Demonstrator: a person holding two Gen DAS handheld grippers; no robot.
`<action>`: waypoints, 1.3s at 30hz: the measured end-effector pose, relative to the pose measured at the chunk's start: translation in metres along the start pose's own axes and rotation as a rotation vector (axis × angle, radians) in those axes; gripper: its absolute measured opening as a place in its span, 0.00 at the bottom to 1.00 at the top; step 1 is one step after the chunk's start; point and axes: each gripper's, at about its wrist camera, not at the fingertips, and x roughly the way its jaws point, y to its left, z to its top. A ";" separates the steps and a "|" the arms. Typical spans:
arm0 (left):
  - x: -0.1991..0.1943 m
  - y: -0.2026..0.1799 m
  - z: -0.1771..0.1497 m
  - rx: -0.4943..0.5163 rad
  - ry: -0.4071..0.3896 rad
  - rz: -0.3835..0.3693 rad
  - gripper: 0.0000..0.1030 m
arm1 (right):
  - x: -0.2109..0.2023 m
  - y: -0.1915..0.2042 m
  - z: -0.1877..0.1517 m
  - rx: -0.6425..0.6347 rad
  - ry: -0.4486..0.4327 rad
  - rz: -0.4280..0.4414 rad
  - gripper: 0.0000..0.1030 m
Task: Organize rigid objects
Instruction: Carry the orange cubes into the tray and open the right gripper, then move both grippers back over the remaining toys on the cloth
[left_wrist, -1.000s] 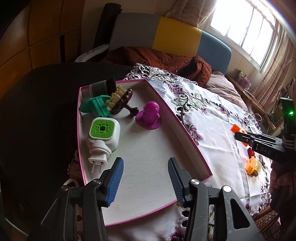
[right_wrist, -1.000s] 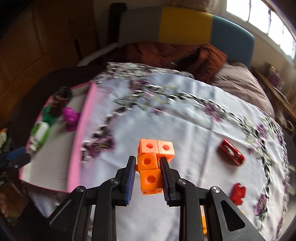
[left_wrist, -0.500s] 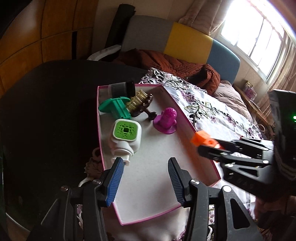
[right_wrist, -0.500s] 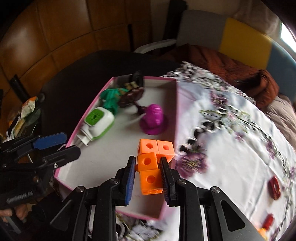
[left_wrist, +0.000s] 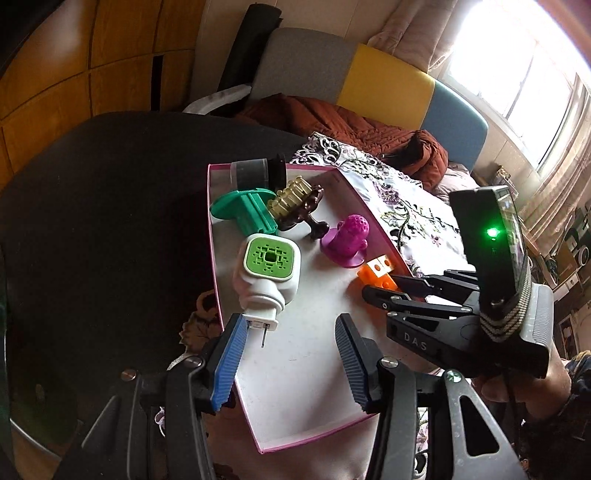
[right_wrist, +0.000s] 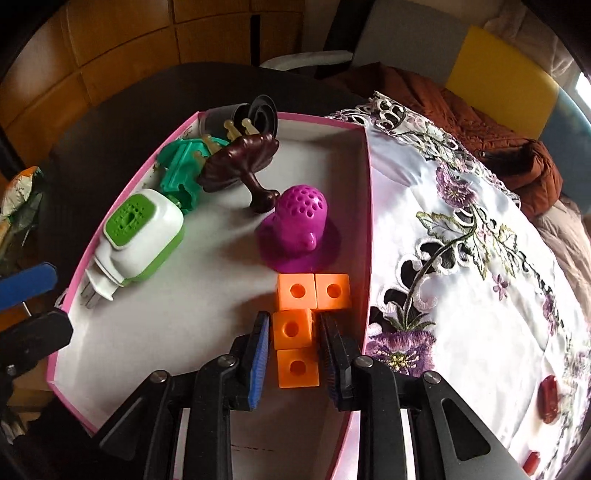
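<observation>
1. Right tool (right_wrist: 293, 343) stood slightly apart around the orange blocks (right_wrist: 297, 325), inside the tray (right_wrist: 364, 206) near its right wall.
2. Left tool (left_wrist: 291, 354) was apart, empty.
3. Red pieces (right_wrist: 549, 398) remained on the cloth.

The tray (right_wrist: 364, 177) is sitting on the bench (left_wrist: 92, 192), with the embroidered cloth (right_wrist: 461, 277) lying just to its right. Inside the tray, the block piece (right_wrist: 299, 325) is lying near the right wall, between the fingers of the right claw (right_wrist: 293, 354). The perforated dome (right_wrist: 299, 229) is standing just behind it. The plug-in unit (right_wrist: 136, 240) is lying along the left wall, the finned piece (right_wrist: 181, 170) behind it, and the stemmed dish (right_wrist: 240, 166) is leaning between them. A cylinder (right_wrist: 236, 114) is lying in the far corner. The left claw (left_wrist: 291, 363) is hanging over the tray's near end.
</observation>
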 end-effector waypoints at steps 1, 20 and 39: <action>0.000 0.000 0.000 0.001 0.000 0.001 0.49 | -0.001 0.000 -0.001 0.002 -0.003 0.002 0.27; -0.005 -0.015 -0.002 0.052 -0.012 0.006 0.49 | -0.072 -0.033 -0.025 0.136 -0.185 0.018 0.44; -0.001 -0.063 -0.005 0.180 0.007 -0.063 0.49 | -0.151 -0.201 -0.118 0.609 -0.310 -0.246 0.69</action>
